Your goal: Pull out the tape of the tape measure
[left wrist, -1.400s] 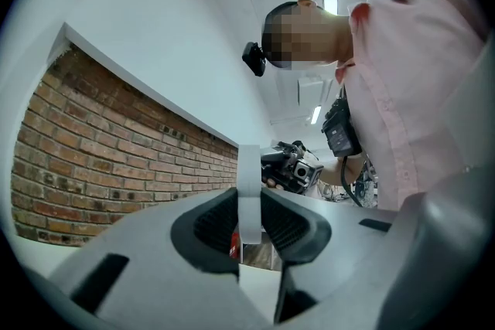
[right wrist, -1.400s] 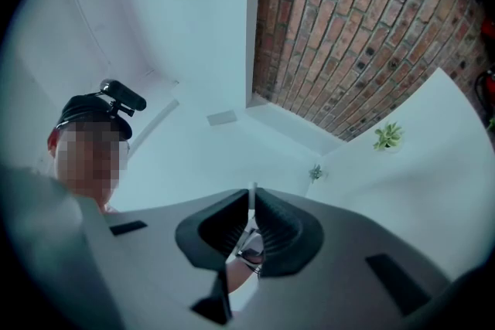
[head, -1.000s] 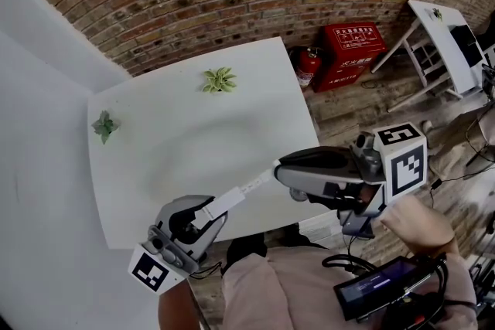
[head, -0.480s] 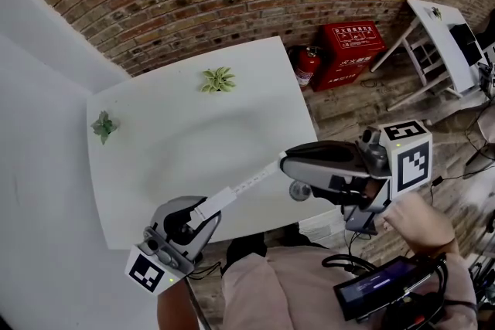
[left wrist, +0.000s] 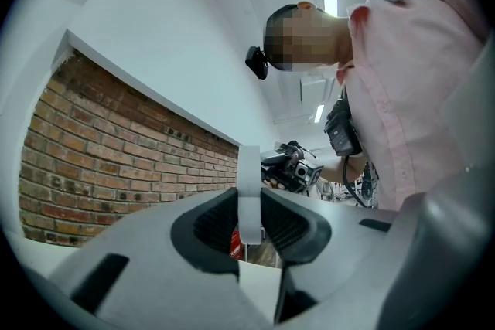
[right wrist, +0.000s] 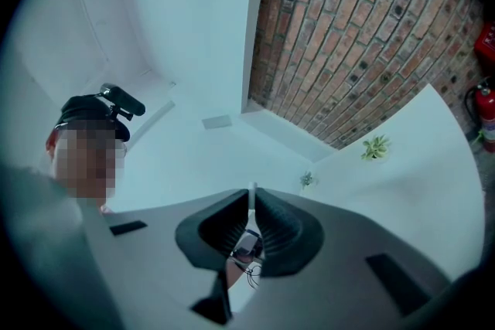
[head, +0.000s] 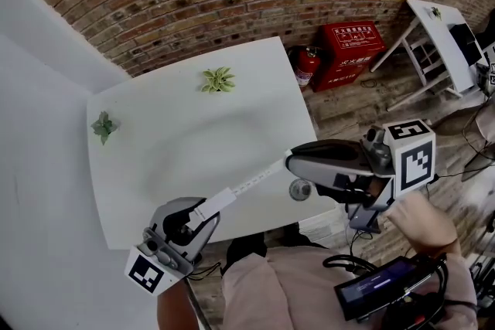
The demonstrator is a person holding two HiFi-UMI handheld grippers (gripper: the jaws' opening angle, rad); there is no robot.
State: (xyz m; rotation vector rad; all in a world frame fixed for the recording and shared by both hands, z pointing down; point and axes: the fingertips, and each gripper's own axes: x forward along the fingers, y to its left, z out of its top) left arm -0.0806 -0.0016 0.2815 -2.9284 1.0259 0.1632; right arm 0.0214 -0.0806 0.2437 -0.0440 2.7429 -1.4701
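Note:
In the head view my left gripper (head: 204,216) hangs at the table's near edge, shut on the white tape measure case (head: 216,203). The white tape (head: 259,178) runs from it up and right to my right gripper (head: 289,161), whose jaws pinch its end. The left gripper view shows the left gripper (left wrist: 249,226) with the case (left wrist: 248,189) edge-on between the ribbed pads, and the right gripper (left wrist: 291,170) far off. In the right gripper view the right gripper (right wrist: 253,217) is nearly closed on the thin tape (right wrist: 253,194).
The white table (head: 193,143) carries two small green plants (head: 219,79) (head: 104,126). A brick wall stands behind it. A red fire extinguisher (head: 307,66) and red box (head: 352,46) sit on the floor at right, beside a white desk (head: 445,31). A screen device (head: 379,288) hangs at the person's waist.
My right gripper has drifted a little to the right, and the stretch of tape between the two grippers has grown longer. The left gripper has stayed put.

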